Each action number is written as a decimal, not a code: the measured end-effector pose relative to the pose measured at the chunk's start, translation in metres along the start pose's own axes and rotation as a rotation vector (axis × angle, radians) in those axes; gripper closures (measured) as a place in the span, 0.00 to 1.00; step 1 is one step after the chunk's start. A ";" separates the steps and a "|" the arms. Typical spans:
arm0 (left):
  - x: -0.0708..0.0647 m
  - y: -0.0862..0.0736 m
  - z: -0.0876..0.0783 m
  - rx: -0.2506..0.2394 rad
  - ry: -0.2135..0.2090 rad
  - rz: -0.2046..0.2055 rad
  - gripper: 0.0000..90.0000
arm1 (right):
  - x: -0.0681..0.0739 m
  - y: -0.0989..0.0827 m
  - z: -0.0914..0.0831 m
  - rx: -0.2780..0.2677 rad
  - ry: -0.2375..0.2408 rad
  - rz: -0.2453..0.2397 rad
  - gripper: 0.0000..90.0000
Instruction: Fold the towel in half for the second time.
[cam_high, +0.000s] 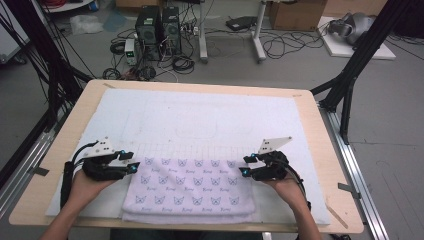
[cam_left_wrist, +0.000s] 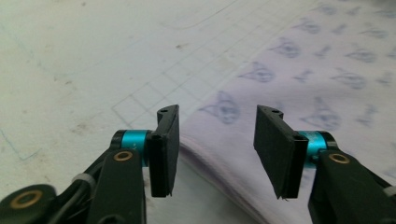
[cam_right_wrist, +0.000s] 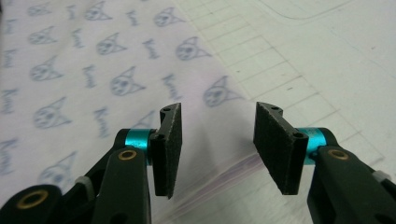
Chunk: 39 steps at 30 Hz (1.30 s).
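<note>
Far left on the desk (cam_high: 60, 150), our left hand (cam_high: 85, 189) comes up from the bottom edge w/ the left tongs (cam_high: 133, 167); a grey three-cornered plate sits on top and a black cable trails back along the wrist. The tips point inward, just beside the towel's upper left corner. In the left gripper view the two black pads (cam_left_wrist: 166, 150) stand apart, i.e. released, nothing pinched; the folded edge of the towel (cam_left_wrist: 219, 158) runs below the gap, layers stacked, and we can't quite tell whether the pad tips brush the cloth or hang just above it.

Centre: the towel (cam_high: 190, 190) is pale lilac w/ small blue cat-face prints in rows; it lies folded flat as a wide rectangle on the white mat (cam_high: 200, 120), near the desk's front edge, between the two tongs. The mat carries a faint drawn grid just behind the towel and a faint outline farther back.

Right: the right tongs (cam_high: 245, 166) mirror the left, tips pointing inward at the towel's upper right corner, held by our right hand (cam_high: 287, 192); plate on top, cable trailing. In the right gripper view the pads (cam_right_wrist: 169, 149) are likewise apart, released, holding nothing; the towel's (cam_right_wrist: 93, 84) corner sits under and between them, w/ the grid of the mat (cam_right_wrist: 303, 56) to the right.
</note>
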<state>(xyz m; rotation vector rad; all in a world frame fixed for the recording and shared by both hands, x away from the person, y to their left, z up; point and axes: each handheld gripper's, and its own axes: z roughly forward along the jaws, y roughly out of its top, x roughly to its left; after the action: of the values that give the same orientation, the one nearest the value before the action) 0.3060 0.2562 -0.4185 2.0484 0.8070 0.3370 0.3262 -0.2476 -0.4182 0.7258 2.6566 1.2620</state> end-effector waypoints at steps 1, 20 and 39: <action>0.004 -0.001 0.005 0.015 -0.006 -0.016 0.54 | -0.003 0.000 0.003 0.000 -0.002 0.010 0.54; 0.010 0.000 0.024 0.053 -0.039 -0.023 0.91 | -0.019 0.000 0.016 0.064 0.068 0.032 0.91; 0.088 0.098 0.066 0.012 0.183 -0.102 0.65 | -0.116 0.066 0.013 0.001 -0.165 0.161 0.64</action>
<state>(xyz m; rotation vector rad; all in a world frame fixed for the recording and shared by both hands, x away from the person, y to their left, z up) 0.4467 0.2333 -0.3818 1.9995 1.0227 0.4679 0.4567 -0.2572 -0.3886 1.0151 2.5094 1.1787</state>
